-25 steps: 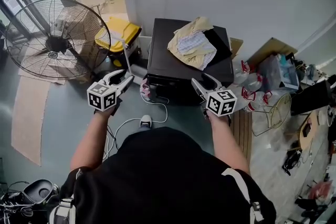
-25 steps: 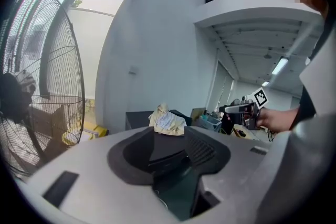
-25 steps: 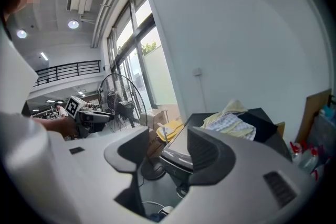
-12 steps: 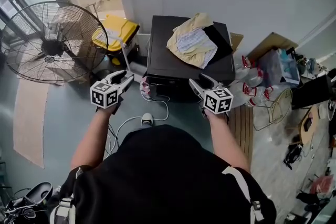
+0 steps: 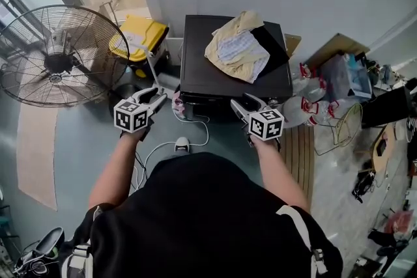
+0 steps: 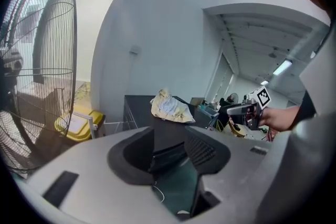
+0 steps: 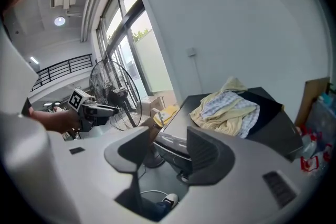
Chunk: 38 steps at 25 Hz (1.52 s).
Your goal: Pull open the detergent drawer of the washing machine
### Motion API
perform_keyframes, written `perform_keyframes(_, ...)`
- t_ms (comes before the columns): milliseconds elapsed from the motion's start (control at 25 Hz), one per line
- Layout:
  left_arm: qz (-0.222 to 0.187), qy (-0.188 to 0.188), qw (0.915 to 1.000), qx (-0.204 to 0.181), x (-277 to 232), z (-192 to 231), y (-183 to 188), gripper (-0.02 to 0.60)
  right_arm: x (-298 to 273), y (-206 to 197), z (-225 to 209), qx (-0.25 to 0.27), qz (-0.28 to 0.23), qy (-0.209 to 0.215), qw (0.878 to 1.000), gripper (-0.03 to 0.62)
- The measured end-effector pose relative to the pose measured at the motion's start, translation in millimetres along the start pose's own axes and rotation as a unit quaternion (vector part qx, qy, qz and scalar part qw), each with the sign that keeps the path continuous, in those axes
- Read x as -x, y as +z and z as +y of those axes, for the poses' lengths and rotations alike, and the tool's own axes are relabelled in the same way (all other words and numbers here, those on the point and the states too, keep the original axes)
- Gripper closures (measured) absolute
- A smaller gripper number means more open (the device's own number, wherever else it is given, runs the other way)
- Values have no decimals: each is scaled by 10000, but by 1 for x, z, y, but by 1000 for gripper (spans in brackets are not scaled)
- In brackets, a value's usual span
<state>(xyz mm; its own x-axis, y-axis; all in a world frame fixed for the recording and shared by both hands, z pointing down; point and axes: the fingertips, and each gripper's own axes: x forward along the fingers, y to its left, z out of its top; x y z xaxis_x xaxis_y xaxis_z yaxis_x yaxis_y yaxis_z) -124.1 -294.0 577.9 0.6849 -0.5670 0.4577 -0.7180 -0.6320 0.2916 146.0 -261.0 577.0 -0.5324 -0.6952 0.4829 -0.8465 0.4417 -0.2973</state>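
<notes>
The black washing machine (image 5: pixel 221 78) stands against the wall, seen from above, with a heap of yellow and checked clothes (image 5: pixel 236 52) on its lid. Its front panel (image 7: pixel 173 145) shows in the right gripper view; I cannot make out the detergent drawer. My left gripper (image 5: pixel 156 94) hovers open off the machine's front left corner, nothing between its jaws. My right gripper (image 5: pixel 242 101) is open too, just before the front right edge. The left gripper view looks at the machine (image 6: pixel 139 110) and clothes (image 6: pixel 169 107) between the open left gripper (image 6: pixel 170 147) jaws.
A large floor fan (image 5: pixel 55 55) stands to the left, a yellow bin (image 5: pixel 138 36) behind it beside the machine. A white cable and plug (image 5: pixel 181 143) lie on the floor before the machine. Plastic bottles and bags (image 5: pixel 313 104) and a wire basket (image 5: pixel 342 133) crowd the right.
Both grippers keep nearly the same open pose in front of the machine. The head view has drifted a little, so the machine sits slightly higher and more to the left.
</notes>
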Motion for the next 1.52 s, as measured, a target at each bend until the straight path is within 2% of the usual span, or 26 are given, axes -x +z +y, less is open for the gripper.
perform_keyframes(760,538,-294,9980,120,-50,19,-31,397,-47,-50,-18,-202,625,-68,9978,384)
perform_keyframes(1520,1242,-766,9891,178,-111,25,-77,397,-90,-88,-38,-509,1062,-153,9929,395)
